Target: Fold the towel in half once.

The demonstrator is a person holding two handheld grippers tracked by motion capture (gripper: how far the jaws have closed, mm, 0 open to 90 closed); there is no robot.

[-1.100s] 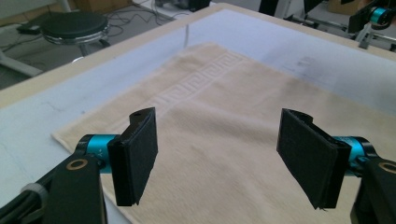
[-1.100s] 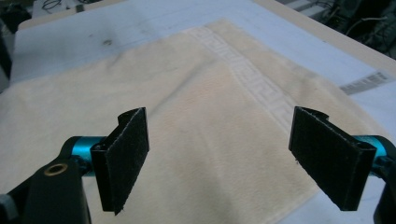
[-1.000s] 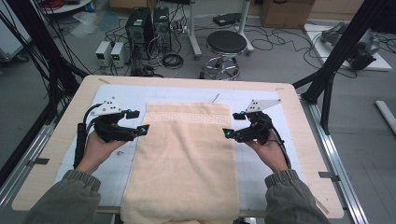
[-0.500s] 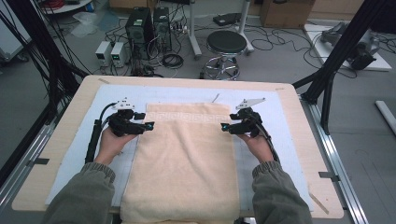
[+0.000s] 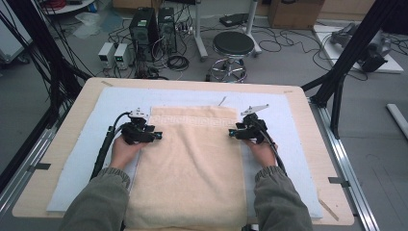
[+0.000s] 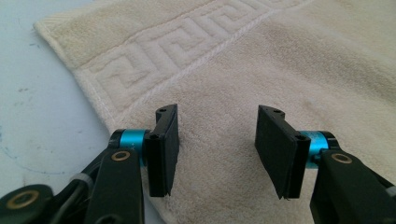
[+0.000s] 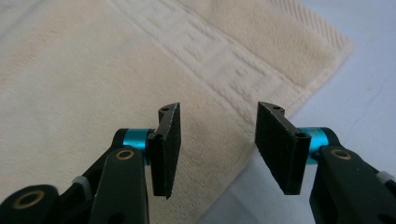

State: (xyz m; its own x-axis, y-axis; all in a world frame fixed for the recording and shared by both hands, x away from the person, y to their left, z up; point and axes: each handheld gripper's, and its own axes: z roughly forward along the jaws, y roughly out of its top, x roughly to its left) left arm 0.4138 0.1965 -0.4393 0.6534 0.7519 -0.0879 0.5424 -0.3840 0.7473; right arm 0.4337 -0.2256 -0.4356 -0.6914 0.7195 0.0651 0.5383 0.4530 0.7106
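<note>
A cream towel (image 5: pixel 192 159) with a key-pattern border lies flat on a pale blue mat (image 5: pixel 86 144), its border at the far end. My left gripper (image 5: pixel 156 136) sits low at the towel's left edge near the far corner. In the left gripper view the towel (image 6: pixel 261 60) lies under the left gripper (image 6: pixel 217 149), whose jaws have just been closing and stand apart, pinching nothing. My right gripper (image 5: pixel 232 132) sits at the towel's right edge. In the right gripper view the towel (image 7: pixel 84 74) has its edge running beneath the right gripper (image 7: pixel 217 149), jaws also just narrowed, gap open.
The mat covers a wooden table (image 5: pixel 308 120) with metal rails along its sides. Black frame posts (image 5: pixel 346 62) stand at both far corners. Beyond the table are a stool (image 5: pixel 233 45), computer cases (image 5: pixel 154 24) and floor cables.
Both hands have come down and inward onto the towel's side edges near the far corners. Both pairs of jaws stand narrower than before.
</note>
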